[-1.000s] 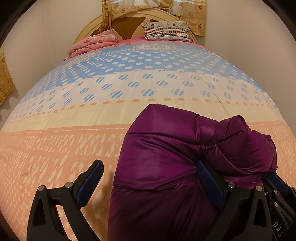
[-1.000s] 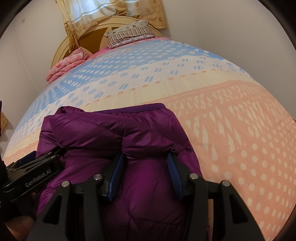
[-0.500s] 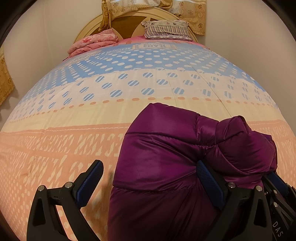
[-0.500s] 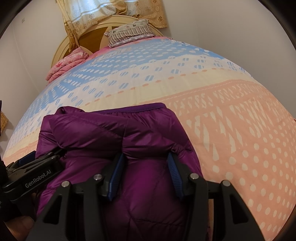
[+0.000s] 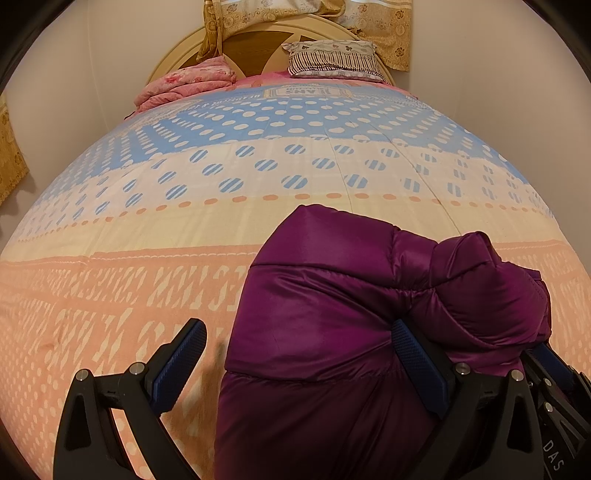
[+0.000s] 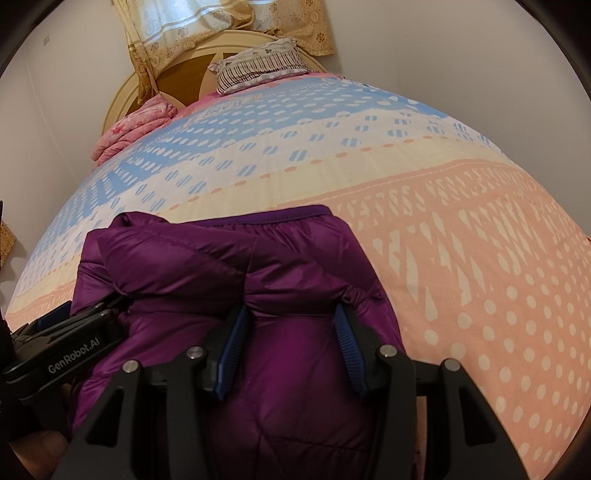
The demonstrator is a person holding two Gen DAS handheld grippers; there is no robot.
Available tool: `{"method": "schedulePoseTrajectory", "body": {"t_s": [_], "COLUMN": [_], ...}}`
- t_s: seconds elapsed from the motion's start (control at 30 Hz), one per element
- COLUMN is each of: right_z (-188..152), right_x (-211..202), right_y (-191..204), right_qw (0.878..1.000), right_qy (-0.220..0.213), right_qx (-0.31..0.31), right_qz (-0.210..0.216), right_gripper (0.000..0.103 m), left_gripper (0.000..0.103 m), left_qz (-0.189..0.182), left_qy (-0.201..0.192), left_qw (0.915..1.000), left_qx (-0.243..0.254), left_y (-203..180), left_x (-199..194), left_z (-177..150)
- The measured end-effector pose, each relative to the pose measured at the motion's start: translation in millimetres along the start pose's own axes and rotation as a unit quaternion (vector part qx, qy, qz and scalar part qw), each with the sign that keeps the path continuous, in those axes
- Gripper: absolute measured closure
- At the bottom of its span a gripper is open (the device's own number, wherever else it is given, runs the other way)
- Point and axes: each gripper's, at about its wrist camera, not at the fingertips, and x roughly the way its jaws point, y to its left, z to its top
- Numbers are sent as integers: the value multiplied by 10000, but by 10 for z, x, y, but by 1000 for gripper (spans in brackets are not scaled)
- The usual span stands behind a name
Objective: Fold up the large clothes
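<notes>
A wide bed covered in a patterned cotton bedspread [image 5: 258, 192] fills both views, with blue dotted bands at the far end, a cream strip in the middle and peach with pale marks nearest the cameras. On its near part lies a glossy purple quilted puffer jacket [image 5: 332, 295], folded into a thick bundle; in the left wrist view it sits from the centre toward 4 o'clock, in the right wrist view from the centre toward 7 o'clock [image 6: 229, 266].

At 12 o'clock stands a rounded cream and brown wooden headboard [image 5: 251, 48] with gold patterned curtains [image 5: 384, 22] hanging above it. Against the headboard rest a striped pillow with a frilled edge [image 5: 332, 59] and, at about 11 o'clock, a folded pink floral quilt [image 5: 184, 85].

The left gripper [image 5: 299, 350] has its blue-padded jaws spread wide: the right-side pad presses into the jacket's puffed side, while the left-side pad stands apart over bare bedspread, so nothing is pinched. The right gripper [image 6: 291, 347] has its jaws at a middling width with a bulging fold of the jacket between them, both blue pads pressed into the fabric. The left gripper's black body [image 6: 62, 358] shows at 8 o'clock in the right wrist view, against the jacket's edge.
</notes>
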Motion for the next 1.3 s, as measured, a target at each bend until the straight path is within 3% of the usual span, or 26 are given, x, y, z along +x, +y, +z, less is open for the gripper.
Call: {"method": "schedulePoseTrajectory", "body": {"t_s": [0.23,0.3,0.37,0.4,0.47,0.57,0.67,0.87,1.03,1.07,1.1,1.17,1.3], "right_z": [8,13,-41,-68,-152,-260,-353,-394,-393,-403,-402,-412,-458], "right_x": [-21,-119,-394,-514,-722,-714,-529,-330,-270,-267,-255,-258,-382], "right_y": [9,-21,-113,-159,-285,-458,-494,-437,-337,-294,-247,-235,-269], "right_qw": [10000,9994,9965,9952,9926,9953,9969,9942,9929,9929,9921,9887,9870], "right_qy": [-20,-122,-597,-808,-1124,-858,-393,21,125,133,179,202,-30], "right_qx": [-8,31,178,216,277,381,397,517,314,224,137,180,210], "right_qz": [27,334,554,501,366,239,549,945,1139,1163,1236,1474,1595], "right_gripper": [51,41,31,22,17,17,30,35,36,41,50,63,74], "left_gripper": [2,2,2,2,2,2,2,2,3,8,23,29,69], "left_qz": [-112,-276,-451,-551,-864,-1129,-1371,-1563,-1744,-1799,-1924,-1873,-1628], "left_qy": [75,142,-36,-144,-306,-400,-192,-236,-314,-347,-369,-468,-776], "left_qw": [9999,9994,9988,9983,9956,9924,9897,9873,9832,9819,9791,9788,9779], "left_qx": [37,167,164,149,181,287,363,182,428,487,542,686,1055], "left_y": [20,56,185,251,380,490,453,408,290,276,247,159,-1], "left_x": [-38,-134,-369,-486,-701,-859,-801,-751,-776,-783,-797,-850,-1086], "left_z": [18,17,-37,-76,-180,-371,-516,-560,-603,-614,-627,-654,-696]}}
